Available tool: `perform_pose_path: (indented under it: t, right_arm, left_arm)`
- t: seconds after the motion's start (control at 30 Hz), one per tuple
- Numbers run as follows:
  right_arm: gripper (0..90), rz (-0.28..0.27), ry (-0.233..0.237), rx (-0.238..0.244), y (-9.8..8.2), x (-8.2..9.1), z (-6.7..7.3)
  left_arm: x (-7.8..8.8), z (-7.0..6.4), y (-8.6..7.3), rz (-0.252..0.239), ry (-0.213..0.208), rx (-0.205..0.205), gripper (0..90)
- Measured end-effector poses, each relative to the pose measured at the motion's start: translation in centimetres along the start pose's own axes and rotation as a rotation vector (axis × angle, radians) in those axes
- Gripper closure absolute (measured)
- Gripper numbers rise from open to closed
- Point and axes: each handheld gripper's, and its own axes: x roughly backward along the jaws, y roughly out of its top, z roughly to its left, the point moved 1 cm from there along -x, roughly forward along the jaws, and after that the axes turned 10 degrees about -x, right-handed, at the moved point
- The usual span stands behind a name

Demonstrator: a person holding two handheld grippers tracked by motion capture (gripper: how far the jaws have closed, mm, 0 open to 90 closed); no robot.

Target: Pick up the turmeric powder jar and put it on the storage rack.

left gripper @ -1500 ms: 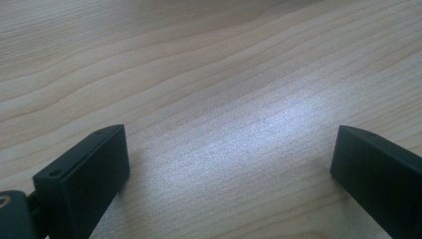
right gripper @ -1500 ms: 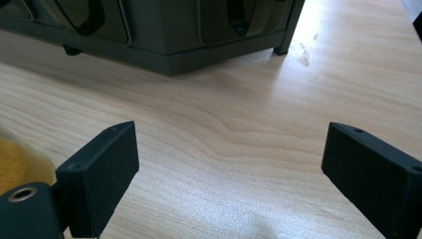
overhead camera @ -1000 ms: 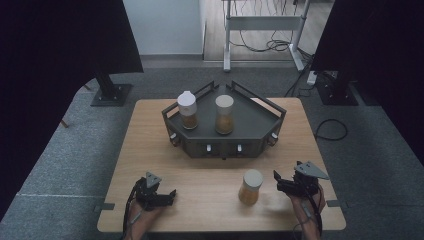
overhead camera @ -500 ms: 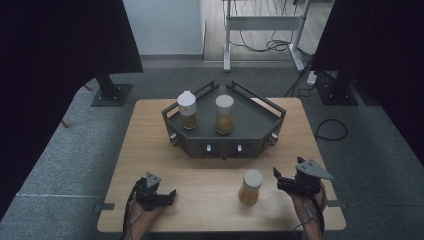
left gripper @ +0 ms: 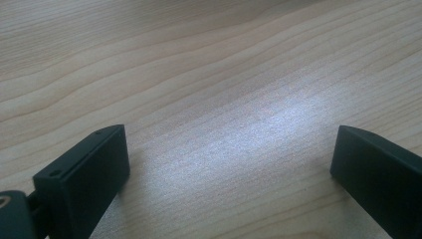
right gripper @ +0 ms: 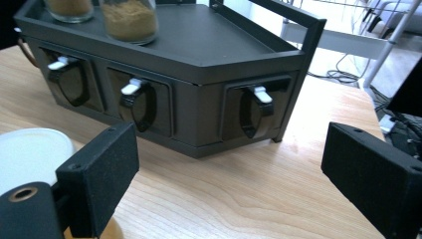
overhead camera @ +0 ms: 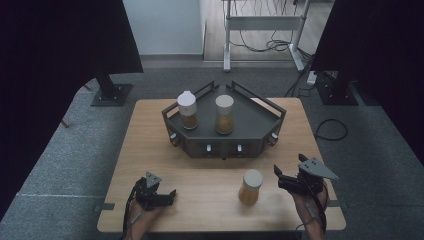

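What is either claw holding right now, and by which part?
Nothing is held. The right claw stands open beside the jar without touching it; the left claw is open over bare table.

Three jars: two (overhead camera: 188,110) (overhead camera: 224,114) on one dark rack (overhead camera: 260,120), one (overhead camera: 250,186) on the table (overhead camera: 150,135); two grippers (overhead camera: 172,192) (overhead camera: 276,171).

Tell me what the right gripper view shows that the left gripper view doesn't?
The right gripper view has the dark rack with its drawer handles, two jars of brown grains on top, and the white lid of a jar standing on the table beside the open right gripper. The left gripper view has just the open left gripper over bare wood. Both share the wooden table and two black jaws standing wide apart with nothing between them.
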Motion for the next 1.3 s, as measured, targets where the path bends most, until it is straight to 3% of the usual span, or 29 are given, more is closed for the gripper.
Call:
perform_pose_path:
  t: [1.3]
  right_arm:
    - [8.0,-0.013,0.166,0.019,-0.3,-0.4,3.0]
  left_arm:
    - [0.0,0.0,0.0,-0.001,0.0,0.002,1.5]
